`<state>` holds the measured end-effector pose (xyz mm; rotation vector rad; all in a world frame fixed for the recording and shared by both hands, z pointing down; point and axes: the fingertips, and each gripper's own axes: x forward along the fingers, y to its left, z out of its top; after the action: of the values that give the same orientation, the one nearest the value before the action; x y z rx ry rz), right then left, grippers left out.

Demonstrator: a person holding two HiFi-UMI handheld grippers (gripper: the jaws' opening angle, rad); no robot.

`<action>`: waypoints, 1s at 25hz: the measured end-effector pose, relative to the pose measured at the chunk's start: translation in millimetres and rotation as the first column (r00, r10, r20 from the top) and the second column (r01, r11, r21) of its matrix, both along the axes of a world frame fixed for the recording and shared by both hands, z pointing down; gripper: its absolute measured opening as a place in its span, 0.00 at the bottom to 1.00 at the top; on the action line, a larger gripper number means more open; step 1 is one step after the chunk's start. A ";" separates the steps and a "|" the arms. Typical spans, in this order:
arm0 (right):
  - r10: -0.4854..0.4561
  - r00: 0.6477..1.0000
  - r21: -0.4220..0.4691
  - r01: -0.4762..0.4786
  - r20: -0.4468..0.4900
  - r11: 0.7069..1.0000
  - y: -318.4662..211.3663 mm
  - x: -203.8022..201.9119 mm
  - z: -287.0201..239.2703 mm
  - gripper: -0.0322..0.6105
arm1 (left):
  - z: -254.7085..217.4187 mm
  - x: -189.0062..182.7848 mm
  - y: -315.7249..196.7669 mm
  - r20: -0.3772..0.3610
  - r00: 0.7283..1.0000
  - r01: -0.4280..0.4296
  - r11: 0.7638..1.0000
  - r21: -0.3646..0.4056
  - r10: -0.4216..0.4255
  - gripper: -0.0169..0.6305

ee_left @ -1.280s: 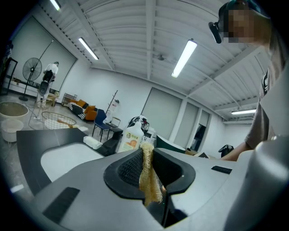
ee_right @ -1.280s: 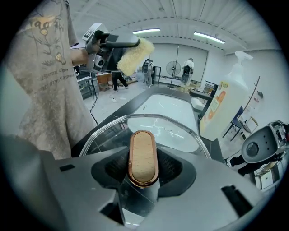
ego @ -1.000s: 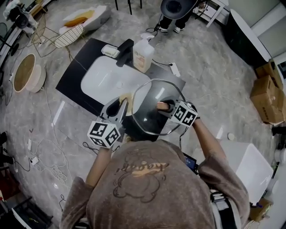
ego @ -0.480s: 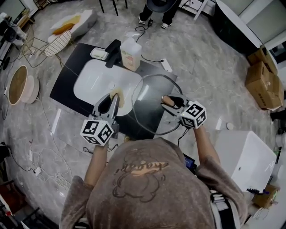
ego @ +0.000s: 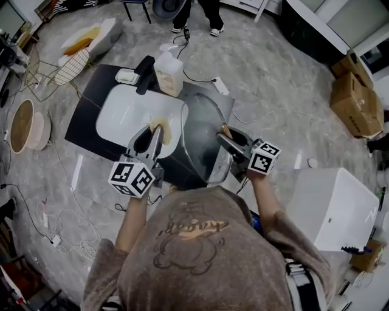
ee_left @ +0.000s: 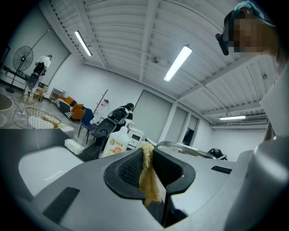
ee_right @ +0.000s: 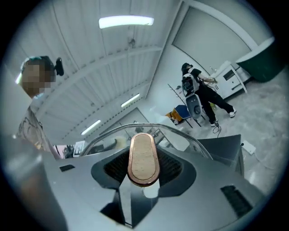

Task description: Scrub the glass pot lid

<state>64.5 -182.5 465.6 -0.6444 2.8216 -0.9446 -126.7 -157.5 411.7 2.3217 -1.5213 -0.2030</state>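
Note:
The glass pot lid (ego: 205, 135) stands nearly on edge over the black counter, just right of the sink. My right gripper (ego: 223, 132) is shut on the lid's oval wooden handle (ee_right: 143, 159), which has a copper rim; the lid's metal rim (ee_right: 135, 127) arcs behind it. My left gripper (ego: 156, 131) is shut on a yellowish scrub pad (ee_left: 149, 176) that hangs between its jaws. It sits left of the lid, over the sink's right edge. The lid's rim (ee_left: 185, 148) shows just beyond the pad, slightly apart from it.
A white sink (ego: 130, 112) is set in a black counter (ego: 91, 103), with a black tap (ego: 144, 65), a soap dish (ego: 126, 76) and a soap bottle (ego: 168, 73) behind it. A white box (ego: 337, 209) stands at right, cardboard boxes (ego: 355, 91) beyond. A person (ego: 194, 12) stands at the far side.
My right gripper has risen and rolled, tipping the lid from face-up to nearly on edge. The left gripper with the pad has shifted only a little.

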 end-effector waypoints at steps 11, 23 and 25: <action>0.121 0.932 -0.194 -0.056 0.343 0.980 4.2 -7.0 -5.8 0.32 | -35.1 47.5 9.8 -0.126 0.981 -0.140 0.987 0.078 0.149 0.14; 0.084 0.932 -0.211 -0.008 0.354 0.978 9.8 -20.5 -10.8 0.32 | -55.1 74.6 21.2 -0.373 0.892 -0.227 0.966 0.120 0.256 0.14; 0.078 0.931 -0.214 0.001 0.357 0.977 13.0 -22.9 -10.9 0.32 | -56.7 70.6 21.5 -0.391 0.885 -0.219 0.967 0.129 0.253 0.14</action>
<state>41.6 -169.5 454.7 -0.4817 2.3964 -1.2245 -56.1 -136.0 355.0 2.3138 -1.0348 -0.6487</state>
